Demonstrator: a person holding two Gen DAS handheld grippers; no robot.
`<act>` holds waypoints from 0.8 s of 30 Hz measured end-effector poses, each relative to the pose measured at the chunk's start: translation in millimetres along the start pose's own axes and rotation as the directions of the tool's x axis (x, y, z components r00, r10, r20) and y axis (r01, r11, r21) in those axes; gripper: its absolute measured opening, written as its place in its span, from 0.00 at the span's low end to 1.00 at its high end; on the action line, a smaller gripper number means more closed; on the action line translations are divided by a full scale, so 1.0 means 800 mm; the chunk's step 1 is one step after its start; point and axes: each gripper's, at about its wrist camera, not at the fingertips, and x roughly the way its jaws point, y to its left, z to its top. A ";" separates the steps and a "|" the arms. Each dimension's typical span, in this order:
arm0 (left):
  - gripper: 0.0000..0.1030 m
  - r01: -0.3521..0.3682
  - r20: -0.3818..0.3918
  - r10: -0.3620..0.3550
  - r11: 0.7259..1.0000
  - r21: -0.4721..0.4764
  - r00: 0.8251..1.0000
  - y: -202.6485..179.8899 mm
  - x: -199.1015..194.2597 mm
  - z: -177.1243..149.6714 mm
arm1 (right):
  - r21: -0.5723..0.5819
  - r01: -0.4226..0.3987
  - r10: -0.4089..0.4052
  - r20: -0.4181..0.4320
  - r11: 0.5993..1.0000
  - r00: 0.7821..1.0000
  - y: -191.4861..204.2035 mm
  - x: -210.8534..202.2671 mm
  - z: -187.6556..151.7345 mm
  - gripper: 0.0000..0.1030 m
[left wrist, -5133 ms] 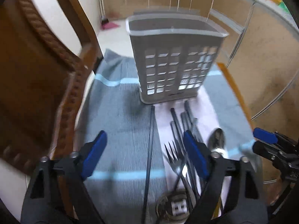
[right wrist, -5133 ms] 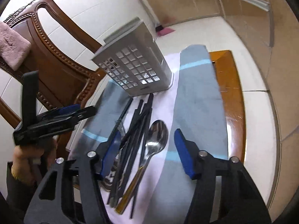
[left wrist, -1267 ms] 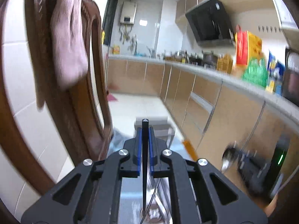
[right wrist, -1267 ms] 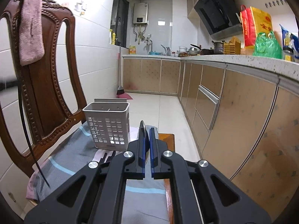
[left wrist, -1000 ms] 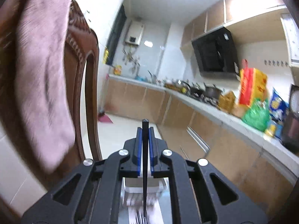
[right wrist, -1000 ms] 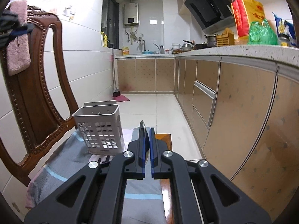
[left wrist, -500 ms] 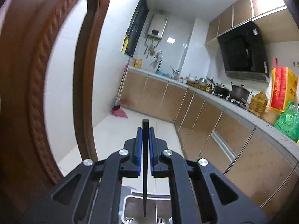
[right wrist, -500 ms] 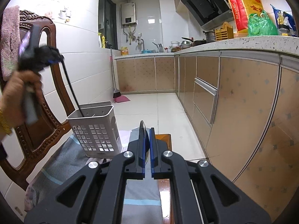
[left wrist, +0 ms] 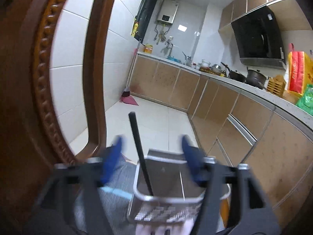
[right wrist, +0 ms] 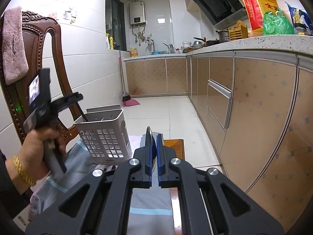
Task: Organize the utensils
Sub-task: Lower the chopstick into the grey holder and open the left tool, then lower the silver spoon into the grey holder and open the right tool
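A grey slotted utensil caddy stands on a blue-grey cloth. In the left wrist view my left gripper is open just above the caddy's rim. A black chopstick stands free in the caddy, leaning on its near left corner. In the right wrist view my right gripper is shut on a metal spoon, held edge-on, right of and nearer than the caddy. The left gripper shows there over the caddy's left side.
A carved wooden chair back rises close on the left, with a pink towel on it. The wooden table edge shows past the cloth. Kitchen cabinets line the right.
My left gripper has opened and let go of the black chopstick, which now stands in the caddy. The right gripper stays shut on the spoon, almost still.
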 end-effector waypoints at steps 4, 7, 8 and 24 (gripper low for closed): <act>0.77 0.061 -0.030 -0.061 0.998 0.014 0.998 0.017 -0.062 -0.020 | 0.006 -0.004 0.004 0.007 1.000 1.000 0.001 -0.003 0.001 0.05; 0.86 0.076 -0.038 -0.075 0.996 0.038 0.996 0.033 -0.129 -0.039 | 0.009 -0.013 0.013 0.004 1.000 1.000 0.003 -0.004 0.001 0.05; 0.86 0.064 -0.044 -0.061 0.997 0.050 0.997 0.039 -0.150 -0.048 | 0.008 -0.014 0.014 0.002 1.000 1.000 0.003 -0.004 0.001 0.05; 0.87 0.008 -0.148 0.028 0.971 0.239 0.989 0.036 -0.214 -0.089 | -0.060 0.020 -0.021 -0.013 0.998 1.000 0.037 -0.017 -0.015 0.05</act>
